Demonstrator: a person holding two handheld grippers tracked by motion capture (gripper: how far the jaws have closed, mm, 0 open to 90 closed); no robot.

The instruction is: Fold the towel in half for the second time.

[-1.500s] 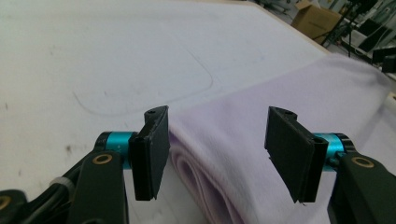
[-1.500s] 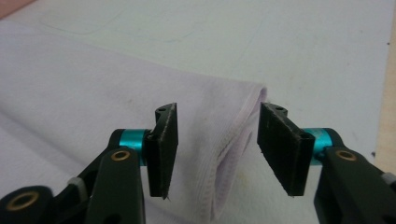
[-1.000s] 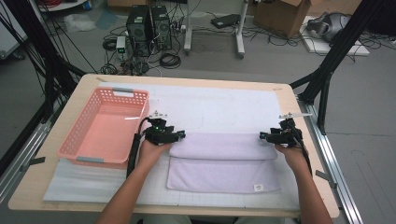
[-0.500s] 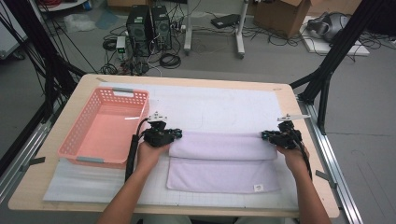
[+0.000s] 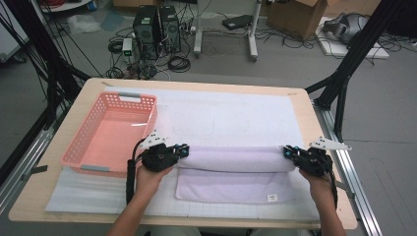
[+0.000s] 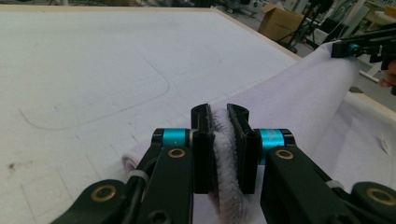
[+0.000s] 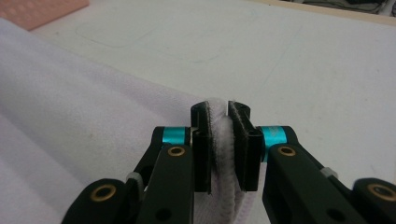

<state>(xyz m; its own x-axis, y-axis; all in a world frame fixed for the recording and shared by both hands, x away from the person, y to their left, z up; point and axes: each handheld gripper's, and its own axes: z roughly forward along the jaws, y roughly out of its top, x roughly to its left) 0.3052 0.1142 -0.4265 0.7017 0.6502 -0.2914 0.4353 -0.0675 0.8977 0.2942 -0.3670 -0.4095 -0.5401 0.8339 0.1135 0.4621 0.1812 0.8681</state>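
Item under work: a pale lilac terry towel [image 5: 235, 172], soft looped pile, lying folded on the white mat [image 5: 236, 113] that covers the wooden bench [image 5: 305, 105]. In the high view it sits at about 6 o'clock of the bench centre, its near layer flat with a small white label [image 5: 270, 197] at its 5 o'clock corner. Its far edge is lifted into a rounded ridge running from 9 to 3 o'clock between the two tools.

Left tool [image 5: 183, 151]: black jaws with teal collars. The jaws have just been closing and now pinch the towel's left corner; the left gripper view shows the nap squeezed into a narrow strip between the pads [image 6: 204, 149].

Right tool [image 5: 286, 152]: same build. Its jaws have likewise just been closing and now clamp the towel's right corner; in the right gripper view a bunched fold of cloth bulges between the pads [image 7: 201, 149].

The cloth between the two grips hangs taut with a slight sag.

Adjacent: a salmon-pink plastic basket [image 5: 81, 142], rectangular, lattice-walled, with grey handles, stands at 9 o'clock of the towel, just beside the left tool.
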